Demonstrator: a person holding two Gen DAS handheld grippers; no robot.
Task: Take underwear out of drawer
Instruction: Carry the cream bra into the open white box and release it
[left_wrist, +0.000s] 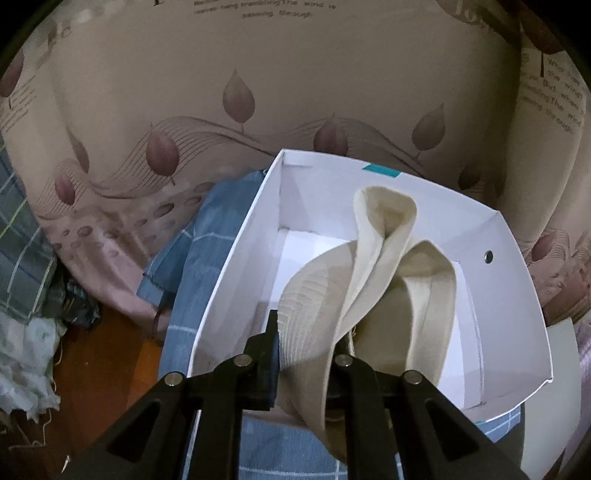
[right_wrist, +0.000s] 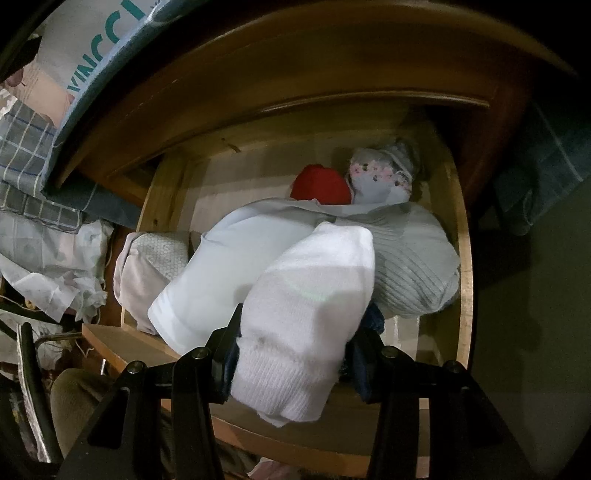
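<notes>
My left gripper (left_wrist: 306, 350) is shut on a cream ribbed garment (left_wrist: 373, 258) and holds it over an open white cardboard box (left_wrist: 236, 251); the cloth hangs into the box. My right gripper (right_wrist: 291, 354) is shut on a white knit garment (right_wrist: 310, 295) and holds it above the open wooden drawer (right_wrist: 463, 258). The drawer holds a pale blue folded piece (right_wrist: 225, 266), a grey ribbed piece (right_wrist: 417, 266), a red piece (right_wrist: 320, 184), a floral piece (right_wrist: 376, 181) and a pinkish folded piece (right_wrist: 147, 266).
The white box rests on blue checked cloth (left_wrist: 207, 258) beside a pink leaf-print bedsheet (left_wrist: 184, 92). Wooden floor (left_wrist: 107, 354) and crumpled cloth (left_wrist: 26, 354) lie at left. A shopping bag (right_wrist: 96, 66) and crumpled fabric (right_wrist: 55, 258) sit left of the drawer.
</notes>
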